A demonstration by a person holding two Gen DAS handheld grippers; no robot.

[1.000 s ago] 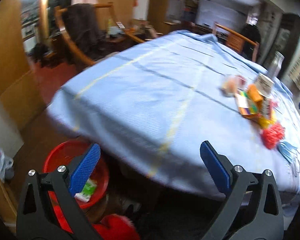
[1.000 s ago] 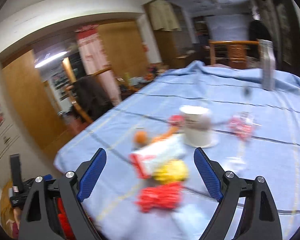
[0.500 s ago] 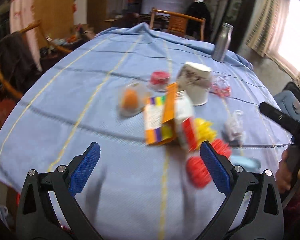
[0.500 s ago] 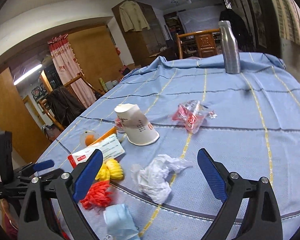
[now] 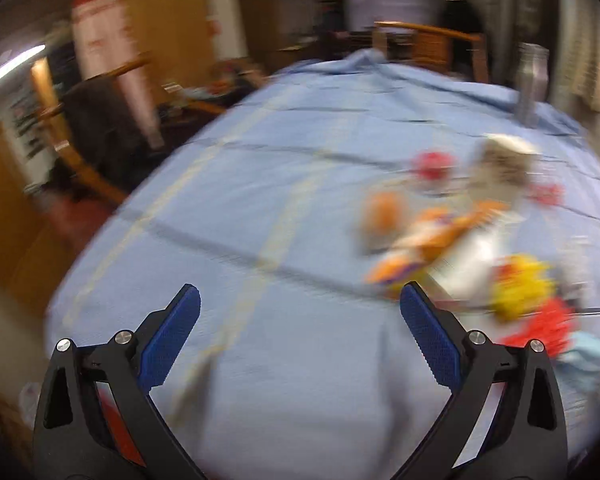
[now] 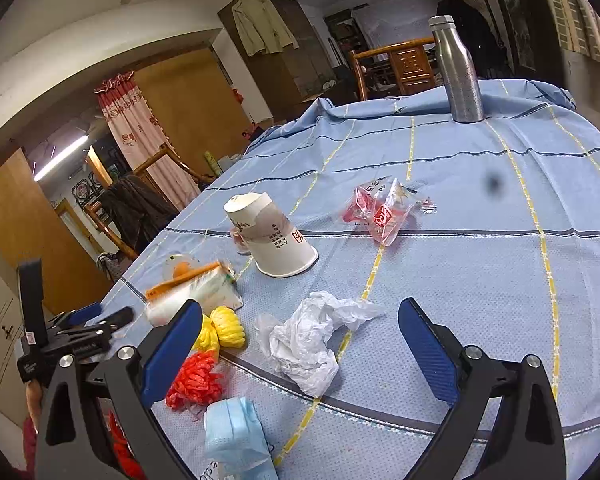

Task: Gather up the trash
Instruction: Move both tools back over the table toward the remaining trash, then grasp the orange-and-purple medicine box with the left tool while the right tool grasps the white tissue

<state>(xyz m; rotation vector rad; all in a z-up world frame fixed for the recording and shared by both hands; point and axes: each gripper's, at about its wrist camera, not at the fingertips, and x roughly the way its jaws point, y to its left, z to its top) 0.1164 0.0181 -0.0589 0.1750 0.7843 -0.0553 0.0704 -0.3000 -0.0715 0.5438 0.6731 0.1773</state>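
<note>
My right gripper [image 6: 300, 332] is opening, jaws wide, nothing between the pads yet. Crumpled white plastic wrapper [image 6: 306, 340] lies just ahead, centred in the gap, on the blue tablecloth [image 6: 480, 280]. Long axis runs roughly near-to-far w/ a tail toward the right finger. It looks thin, crinkly, prob. squashes easily. My left gripper [image 5: 300, 320] is also wide, empty, over bare cloth, trash pile off to its right, so right hand's nearer. Farther back: upturned paper cup [image 6: 272, 240], red-clear packet [image 6: 380, 208].
</note>
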